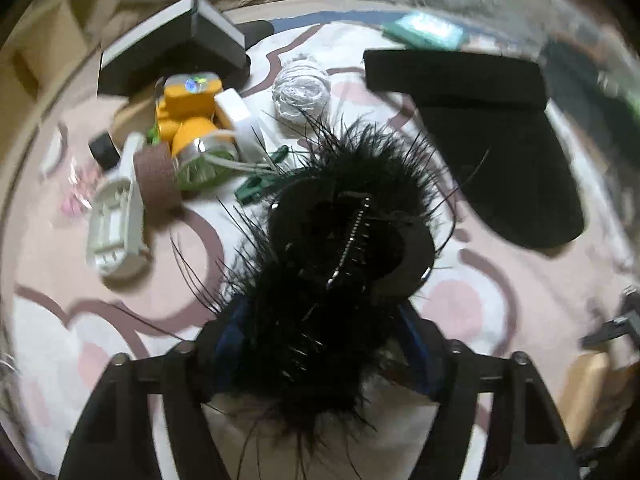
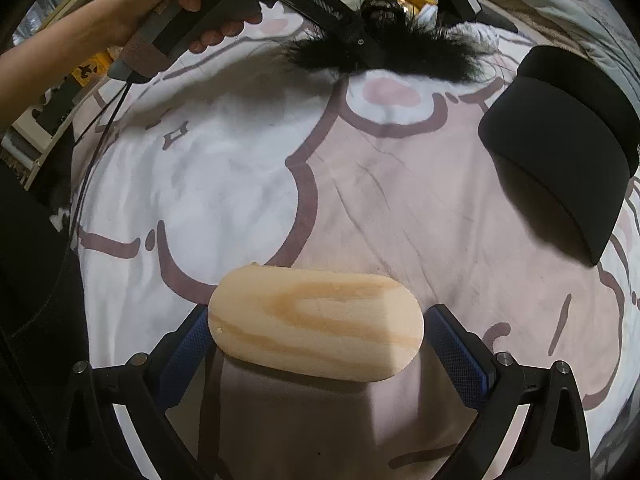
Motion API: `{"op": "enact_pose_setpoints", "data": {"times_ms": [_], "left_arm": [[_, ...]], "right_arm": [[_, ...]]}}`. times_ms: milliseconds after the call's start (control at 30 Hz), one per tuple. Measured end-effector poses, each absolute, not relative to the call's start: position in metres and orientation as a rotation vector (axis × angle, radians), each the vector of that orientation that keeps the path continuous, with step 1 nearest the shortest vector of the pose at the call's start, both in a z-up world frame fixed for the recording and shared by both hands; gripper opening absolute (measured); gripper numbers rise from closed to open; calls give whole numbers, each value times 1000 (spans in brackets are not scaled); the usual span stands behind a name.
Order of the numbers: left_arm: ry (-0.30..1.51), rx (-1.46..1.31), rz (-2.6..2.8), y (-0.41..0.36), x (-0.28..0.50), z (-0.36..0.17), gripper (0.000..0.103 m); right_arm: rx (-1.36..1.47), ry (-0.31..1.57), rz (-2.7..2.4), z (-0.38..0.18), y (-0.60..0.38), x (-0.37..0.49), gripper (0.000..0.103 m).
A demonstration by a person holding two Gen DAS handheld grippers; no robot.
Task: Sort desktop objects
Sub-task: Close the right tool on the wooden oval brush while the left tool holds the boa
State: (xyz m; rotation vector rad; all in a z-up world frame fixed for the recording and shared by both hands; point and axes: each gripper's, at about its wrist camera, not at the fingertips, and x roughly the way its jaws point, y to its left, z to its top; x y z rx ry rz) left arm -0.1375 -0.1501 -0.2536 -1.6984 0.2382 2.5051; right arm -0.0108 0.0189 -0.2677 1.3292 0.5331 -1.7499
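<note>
A black feathery cuff piece with a small metal chain [image 1: 332, 240] sits between the blue pads of my left gripper [image 1: 322, 332], which is shut on it just above the patterned pink and white sheet [image 1: 460, 304]. In the right wrist view the same feathers [image 2: 400, 56] hang at the tip of the left gripper [image 2: 360, 40], held by a person's hand [image 2: 188, 4]. My right gripper [image 2: 316, 332] is shut on an oval wooden block [image 2: 316, 320], held flat a little above the sheet [image 2: 240, 168] with its shadow below.
A black visor cap [image 1: 500, 140] [image 2: 568, 152] lies to the right. At the far left sits a cluster: a black box [image 1: 172, 52], orange items [image 1: 188, 112], a white cord bundle [image 1: 300, 88], a brown tape roll [image 1: 158, 180], a white plastic holder [image 1: 116, 224] and a green clip [image 1: 256, 188].
</note>
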Motion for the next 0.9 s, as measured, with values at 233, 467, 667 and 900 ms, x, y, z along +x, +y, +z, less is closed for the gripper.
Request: {"op": "enact_pose_setpoints", "data": {"times_ms": [233, 467, 667, 900], "left_arm": [[262, -1704, 2517, -149, -144, -259, 78], [93, -1720, 2470, -155, -144, -258, 56], [13, -1710, 2504, -157, -142, -251, 35], [-133, -1712, 2472, -166, -143, -242, 15]], "right_arm": [[1427, 510, -1751, -267, 10, -18, 102], [1391, 527, -1752, -262, 10, -16, 95], [1384, 513, -1780, -255, 12, -21, 95], [1359, 464, -1860, -237, 20, -35, 95]]}}
